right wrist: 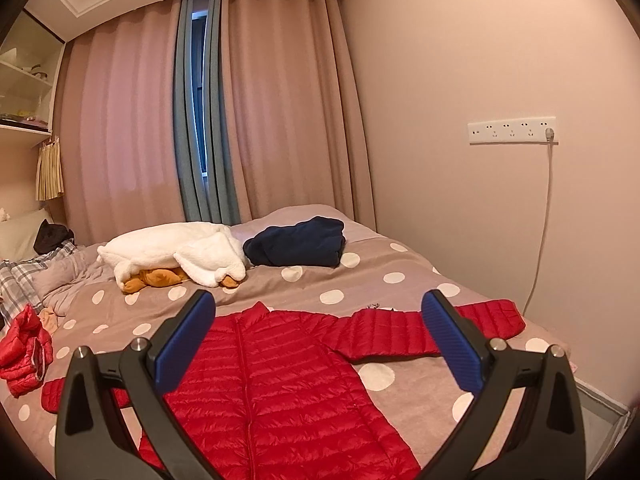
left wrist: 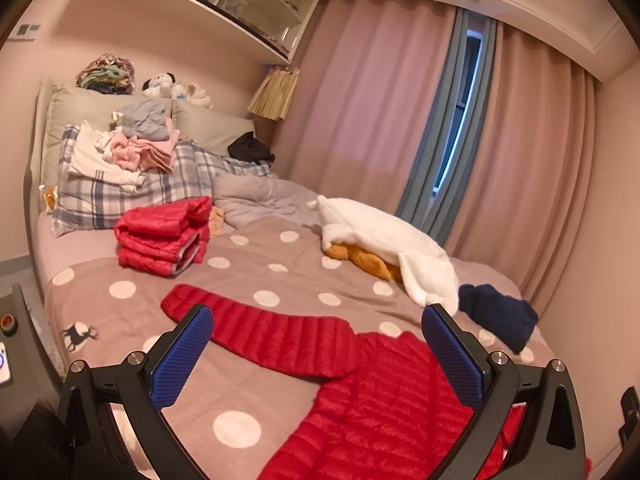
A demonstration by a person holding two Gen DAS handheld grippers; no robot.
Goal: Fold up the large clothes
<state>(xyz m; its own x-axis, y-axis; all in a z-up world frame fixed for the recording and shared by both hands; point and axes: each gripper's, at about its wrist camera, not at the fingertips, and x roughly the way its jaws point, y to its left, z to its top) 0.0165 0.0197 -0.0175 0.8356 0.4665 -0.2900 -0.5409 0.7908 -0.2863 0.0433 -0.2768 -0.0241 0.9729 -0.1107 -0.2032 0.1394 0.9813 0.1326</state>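
Note:
A red quilted down jacket [right wrist: 288,384] lies spread flat, front up, on the polka-dot bedspread [right wrist: 372,276], both sleeves stretched out sideways. In the left wrist view the same jacket [left wrist: 380,396] fills the lower middle, its left sleeve reaching toward the upper left. My left gripper [left wrist: 318,320] hovers open above that sleeve and shoulder, holding nothing. My right gripper [right wrist: 318,306] is open over the collar and right sleeve, also without anything in it. A second red jacket [left wrist: 164,236] sits folded further up the bed.
A white fleece garment [left wrist: 384,240] lies over an orange one [left wrist: 360,260], with a navy garment [left wrist: 500,316] beside it near the curtain. Piled clothes [left wrist: 132,144] rest on plaid pillows at the headboard. A wall with a socket strip [right wrist: 512,130] borders the bed's right side.

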